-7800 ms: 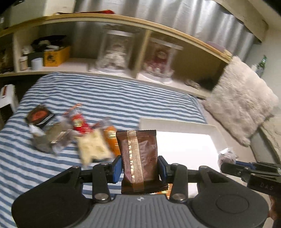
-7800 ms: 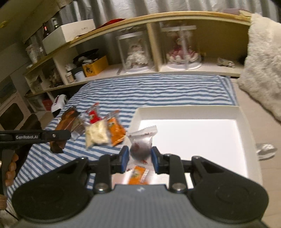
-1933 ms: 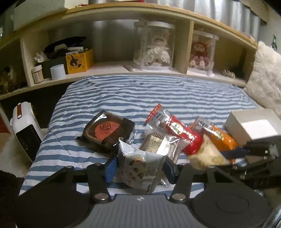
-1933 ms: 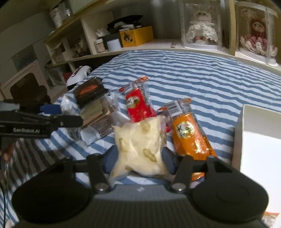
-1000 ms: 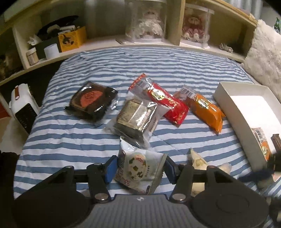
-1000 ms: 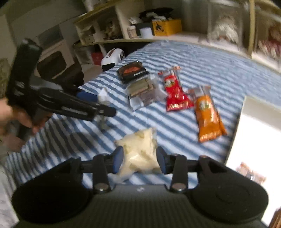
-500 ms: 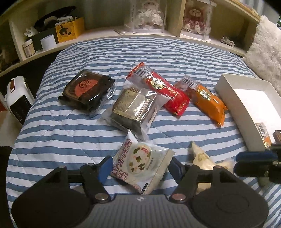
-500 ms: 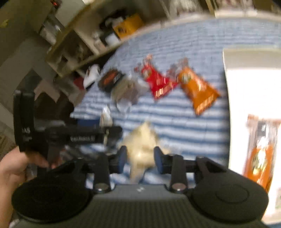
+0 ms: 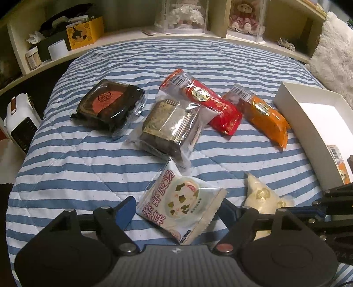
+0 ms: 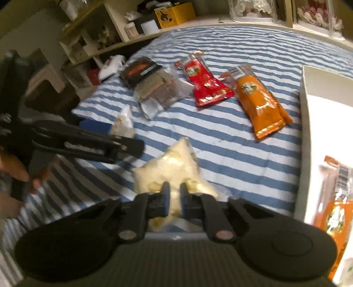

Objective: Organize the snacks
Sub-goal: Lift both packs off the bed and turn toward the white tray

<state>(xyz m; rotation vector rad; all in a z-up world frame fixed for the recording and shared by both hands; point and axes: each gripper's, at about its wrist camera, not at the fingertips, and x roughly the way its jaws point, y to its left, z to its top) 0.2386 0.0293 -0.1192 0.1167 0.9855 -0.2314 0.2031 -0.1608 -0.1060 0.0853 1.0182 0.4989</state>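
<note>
A: While the left gripper (image 9: 176,212) has its jaws opening at the bottom of the left wrist view, what lies between them?

B: A white soup packet (image 9: 179,205) with red print, flat on the striped quilt (image 9: 88,159). The blue pads stand clear of it on both sides, so it is loose.

A: And the right gripper (image 10: 173,202)?

B: Its jaws are pinched narrow on the near end of a pale yellow pouch (image 10: 172,170), low in the middle of the right wrist view. The pouch lies on the quilt, bunched where the pads squeeze it.

A: Which container is there, and what is in it?

B: A white box (image 10: 305,99) along the right edge of both views. In the right wrist view an orange packet with a barcode (image 10: 337,198) lies inside, at the lower right. Something dark sits beside it in the left wrist view, too cut off to tell.

A: What remains outside the box?

B: Across the upper middle of the left wrist view: a dark cake with a red seal (image 9: 109,103) on the left, a brown bar in clear wrap (image 9: 171,125) beside it, a red sachet (image 9: 203,100) overlapping that wrap, and an orange sachet (image 9: 263,114) near the box wall but apart from it.

A: Anything behind?

B: Shelves (image 9: 123,39) along the top, with a yellow box (image 9: 85,33) and dolls in clear cases (image 9: 185,15).
</note>
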